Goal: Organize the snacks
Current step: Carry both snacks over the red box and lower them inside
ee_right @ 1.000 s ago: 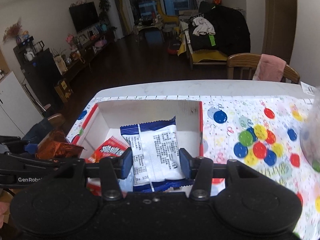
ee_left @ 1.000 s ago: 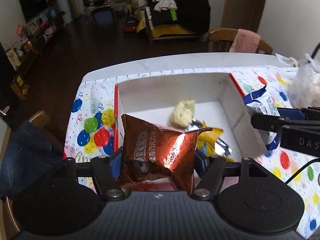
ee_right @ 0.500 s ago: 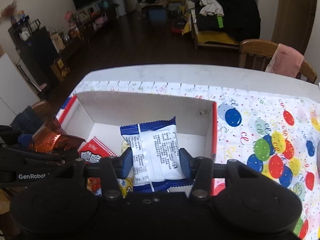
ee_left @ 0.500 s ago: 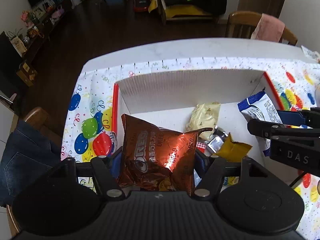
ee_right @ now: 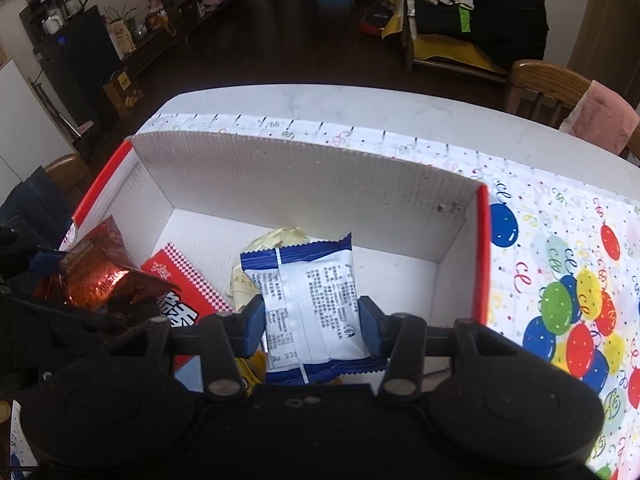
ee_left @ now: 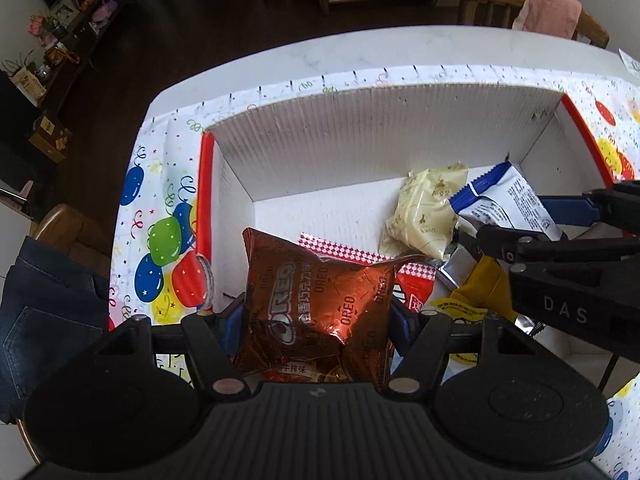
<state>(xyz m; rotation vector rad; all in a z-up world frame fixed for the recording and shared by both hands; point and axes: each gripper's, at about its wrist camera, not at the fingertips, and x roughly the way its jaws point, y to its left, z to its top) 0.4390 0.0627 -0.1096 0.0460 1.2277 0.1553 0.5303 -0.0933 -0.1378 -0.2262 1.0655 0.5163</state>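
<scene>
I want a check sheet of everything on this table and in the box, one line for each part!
Surface: white table under a balloon-print cloth.
Job's things: white box with red edges; inside lie a cream packet, a red checkered packet and a yellow packet.
Clutter: nothing seen on the cloth beside the box.
Grippers: left hand-held gripper shut on an Oreo bag; right hand-held gripper shut on a blue-white packet; both over the box.
Cables: thin black cable at the right.
Surroundings: chair with pink cloth, jeans at left.
</scene>
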